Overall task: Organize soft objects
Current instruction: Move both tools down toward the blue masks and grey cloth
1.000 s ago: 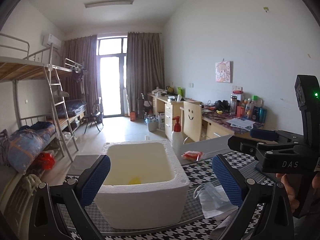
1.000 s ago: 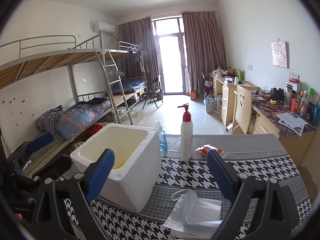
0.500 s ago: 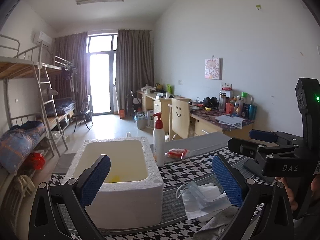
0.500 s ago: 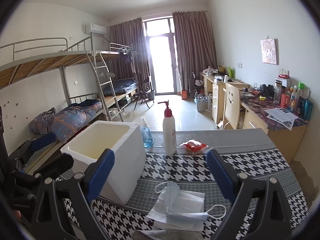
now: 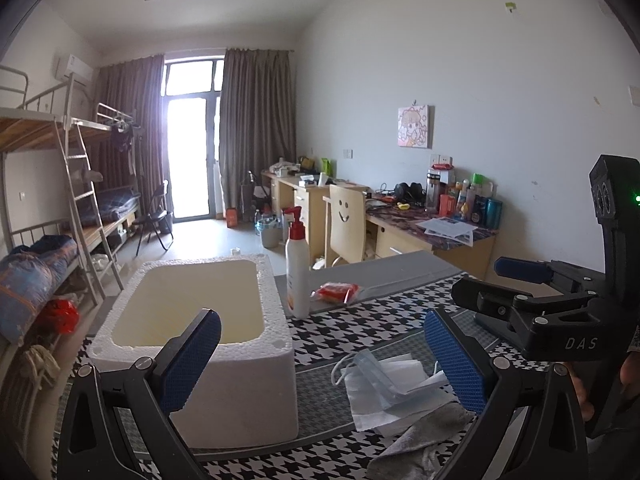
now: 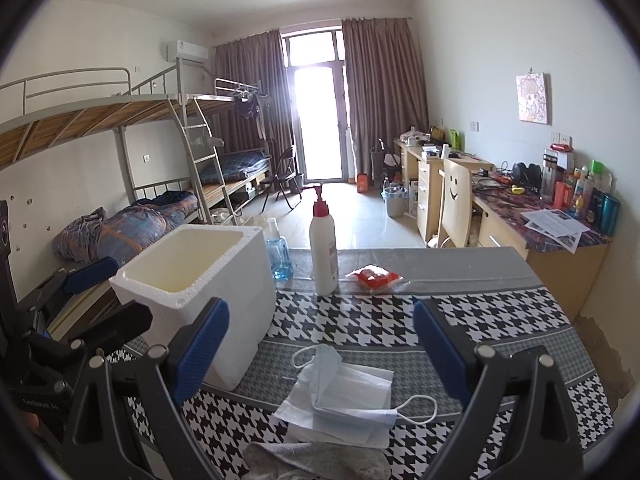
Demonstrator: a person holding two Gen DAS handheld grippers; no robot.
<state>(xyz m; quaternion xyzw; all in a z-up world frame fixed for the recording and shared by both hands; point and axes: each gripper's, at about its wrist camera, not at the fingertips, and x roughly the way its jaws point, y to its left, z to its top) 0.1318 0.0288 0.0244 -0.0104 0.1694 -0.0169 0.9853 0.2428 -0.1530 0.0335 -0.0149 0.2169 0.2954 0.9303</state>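
Observation:
A white foam box (image 5: 208,344) (image 6: 200,292) stands open on the houndstooth table, at the left. Light blue face masks (image 5: 384,380) (image 6: 344,392) lie in a loose pile on white tissue near the table's front. A grey cloth (image 5: 424,436) (image 6: 316,460) lies just in front of them. My left gripper (image 5: 320,360) hovers open over the box's near right corner and the masks. My right gripper (image 6: 320,356) is open above the masks and holds nothing. Each gripper shows in the other's view, the right one (image 5: 516,284) and the left one (image 6: 104,292).
A white pump bottle (image 5: 298,268) (image 6: 323,244) and a red packet (image 5: 336,292) (image 6: 374,276) stand behind the masks. A blue-liquid bottle (image 6: 278,252) sits behind the box. Bunk beds (image 6: 120,152) line the left wall and desks (image 6: 520,216) the right.
Both grippers drew back toward the table's near edge and swung right. The box slid left in view, and the masks and grey cloth came into fuller sight. Jaws stayed open.

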